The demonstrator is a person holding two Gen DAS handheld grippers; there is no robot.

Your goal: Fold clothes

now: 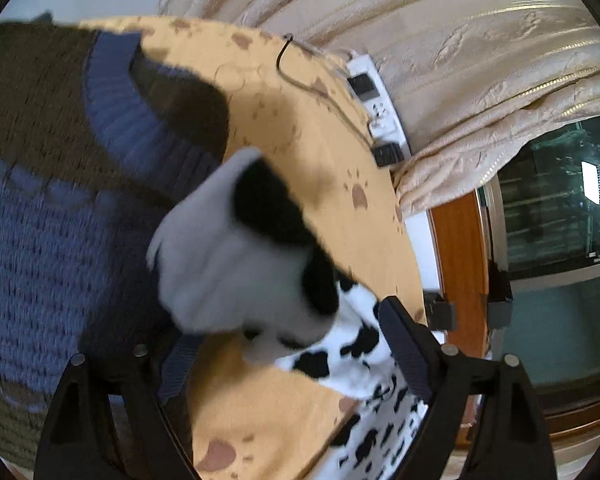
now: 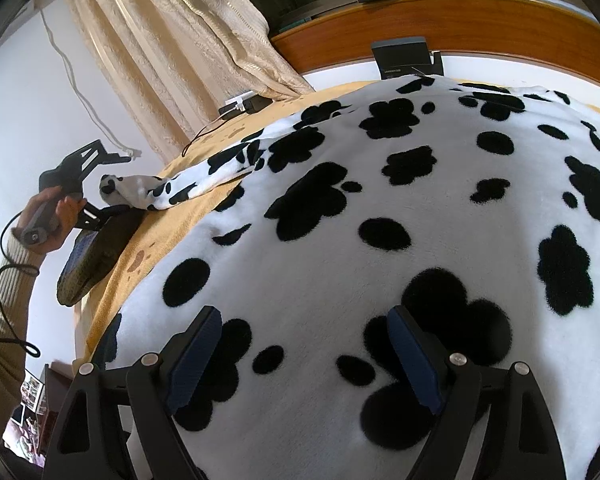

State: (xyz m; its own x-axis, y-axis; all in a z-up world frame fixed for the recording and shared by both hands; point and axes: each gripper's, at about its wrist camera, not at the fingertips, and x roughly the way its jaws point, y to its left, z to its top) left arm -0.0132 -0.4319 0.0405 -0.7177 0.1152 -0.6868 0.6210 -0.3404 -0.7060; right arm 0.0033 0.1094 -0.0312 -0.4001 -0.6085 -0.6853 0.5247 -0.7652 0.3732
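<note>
fleece garment (image 1: 364, 364), white with black paw blotches, lies on my tan paw-print table cover (image 1: 320, 184) in the left wrist view, its blurred sleeve end (image 1: 236, 248) lifted just ahead of the left gripper (image 1: 288, 364). i see that gripper's fingers spread wide with nothing pinched between them. a blue and brown knit sweater (image 1: 60, 184) fills the left side. at the far table edge sits a white power strip (image 1: 376, 96) with a black cable (image 1: 300, 80); cream curtains (image 1: 440, 40) and a dark window (image 1: 560, 208) lie beyond.

in the right wrist view the fleece garment (image 2: 380, 208) spreads flat over most of the table cover (image 2: 180, 216). my right gripper (image 2: 300, 356) hovers just above it, fingers wide apart, holding nothing. far left, the sleeve reaches toward the left gripper (image 2: 80, 184) in my hand (image 2: 56, 216), beside the sweater (image 2: 96, 256). i see no containers.
</note>
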